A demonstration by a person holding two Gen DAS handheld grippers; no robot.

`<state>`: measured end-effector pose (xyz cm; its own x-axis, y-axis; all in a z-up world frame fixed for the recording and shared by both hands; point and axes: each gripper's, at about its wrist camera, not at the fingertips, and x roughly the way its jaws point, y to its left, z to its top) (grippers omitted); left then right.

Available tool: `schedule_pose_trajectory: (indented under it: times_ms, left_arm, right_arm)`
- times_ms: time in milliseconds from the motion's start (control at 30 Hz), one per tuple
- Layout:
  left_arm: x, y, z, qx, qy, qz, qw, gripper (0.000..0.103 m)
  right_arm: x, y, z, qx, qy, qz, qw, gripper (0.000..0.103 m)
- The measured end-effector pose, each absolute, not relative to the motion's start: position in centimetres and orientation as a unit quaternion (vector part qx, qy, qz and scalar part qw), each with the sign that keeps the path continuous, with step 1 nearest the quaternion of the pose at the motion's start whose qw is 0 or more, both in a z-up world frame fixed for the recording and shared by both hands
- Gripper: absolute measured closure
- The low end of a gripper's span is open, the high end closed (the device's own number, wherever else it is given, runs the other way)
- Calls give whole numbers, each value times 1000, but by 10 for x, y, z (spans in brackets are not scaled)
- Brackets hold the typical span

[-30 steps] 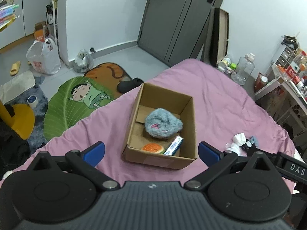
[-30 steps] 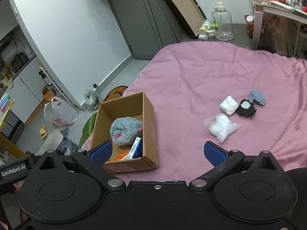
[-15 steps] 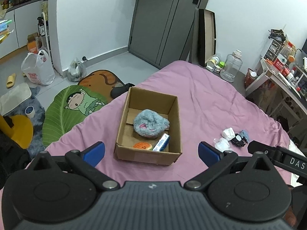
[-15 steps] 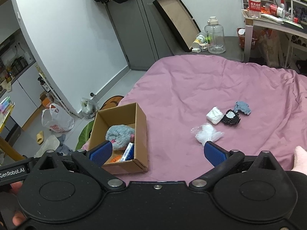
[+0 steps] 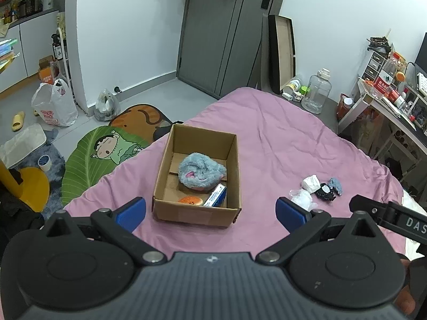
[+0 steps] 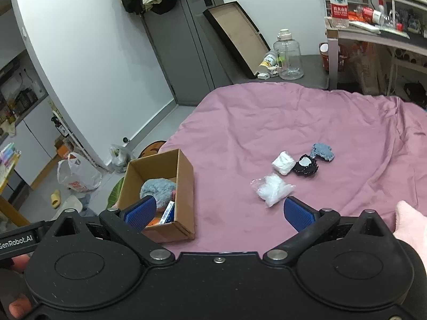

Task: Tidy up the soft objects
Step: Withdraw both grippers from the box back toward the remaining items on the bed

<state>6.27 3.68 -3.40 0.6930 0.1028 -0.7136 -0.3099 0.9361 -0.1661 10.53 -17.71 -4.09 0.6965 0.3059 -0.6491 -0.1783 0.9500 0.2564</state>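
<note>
both my claws, left claw [image 5: 210,212] and right claw [image 6: 217,210], gape empty above the pink bed [image 6: 293,112]; the crinkly clear plastic bag [image 6: 272,189] could slip my grasp short of the brown cardboard box [image 5: 197,214].

White walls [image 5: 128,26], grey door [image 5: 221,34], grey floor [image 5: 160,90]

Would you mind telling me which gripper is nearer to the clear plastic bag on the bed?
Right. The right gripper hangs just short of the clear plastic bag, fingers open. The left gripper faces the cardboard box; the bag lies off to its right.
</note>
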Motion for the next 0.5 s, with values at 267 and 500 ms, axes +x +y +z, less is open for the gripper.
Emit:
schedule_pose_trajectory:
  times_ms: [267,500]
  left_arm:
    - [67,21,-35,-127,382,114,908,1]
    - [79,3,-35,-112,386,99,910,1]
  right_arm:
    - [104,-199,-39,108,357,129,919,0]
    - [114,-217,-50,122,363,122,916,0]
